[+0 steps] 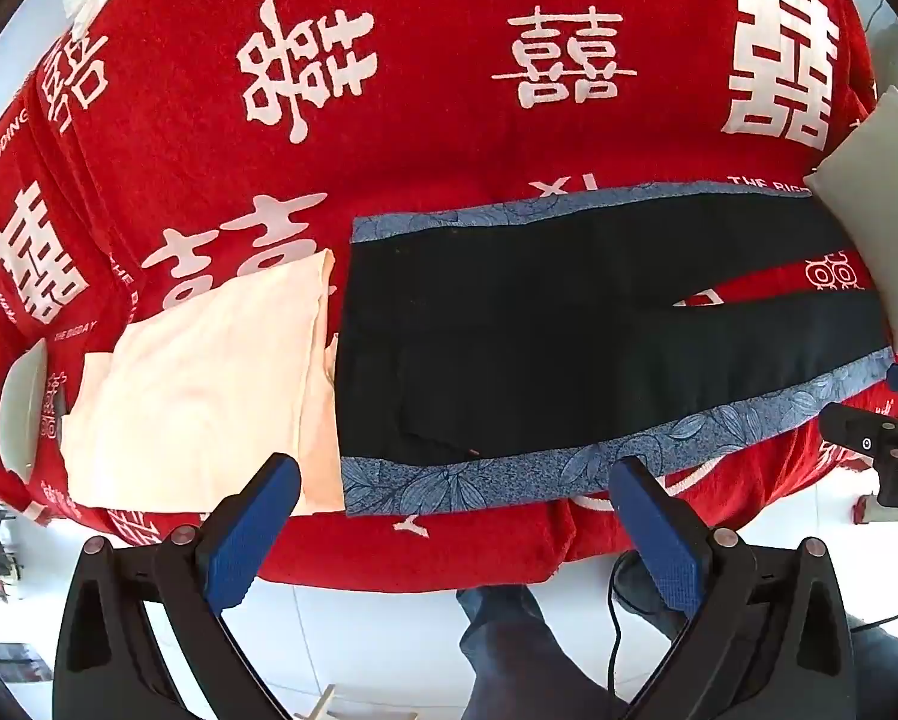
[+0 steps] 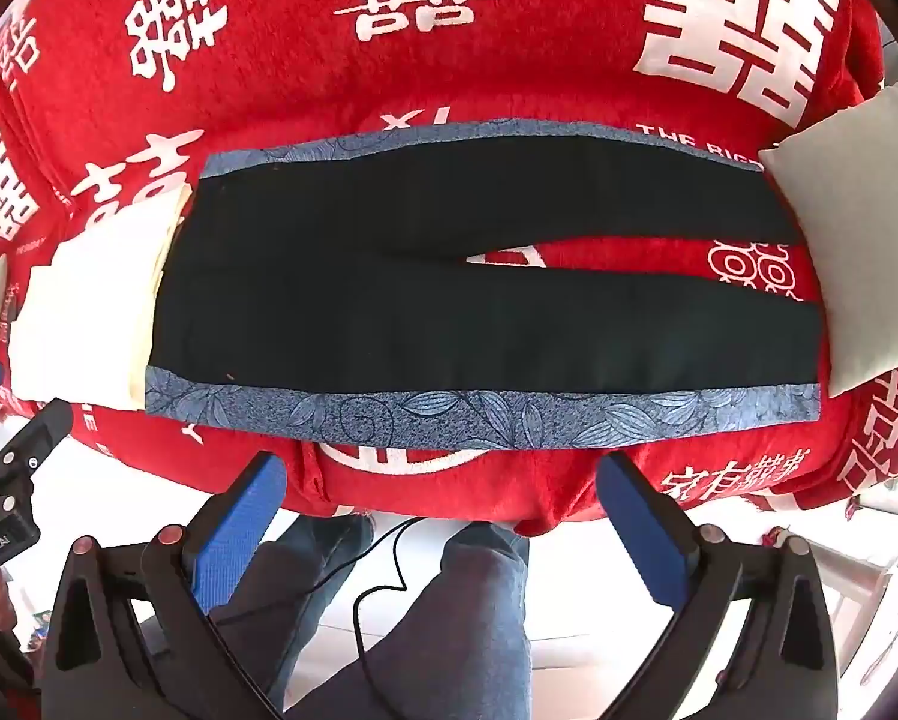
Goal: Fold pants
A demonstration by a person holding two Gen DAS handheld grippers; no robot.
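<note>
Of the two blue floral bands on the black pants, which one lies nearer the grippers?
The blue floral band along the pants' near edge, just ahead of the right gripper. The other band runs along the far edge, beyond both black legs.

The bench is covered by a red cloth (image 1: 449,138) that looks fuzzy and soft, with white signs printed on it. The pants (image 2: 449,312) are made of black cloth, dull and smooth, with blue leaf-print bands sewn along the sides. A cream cloth (image 1: 209,384), thin and smooth, is seen by the waist. Each hand-held gripper (image 1: 454,534) (image 2: 443,519) is made of matt black plastic, and its fingers (image 1: 251,534) are faced with rough blue pads.
</note>
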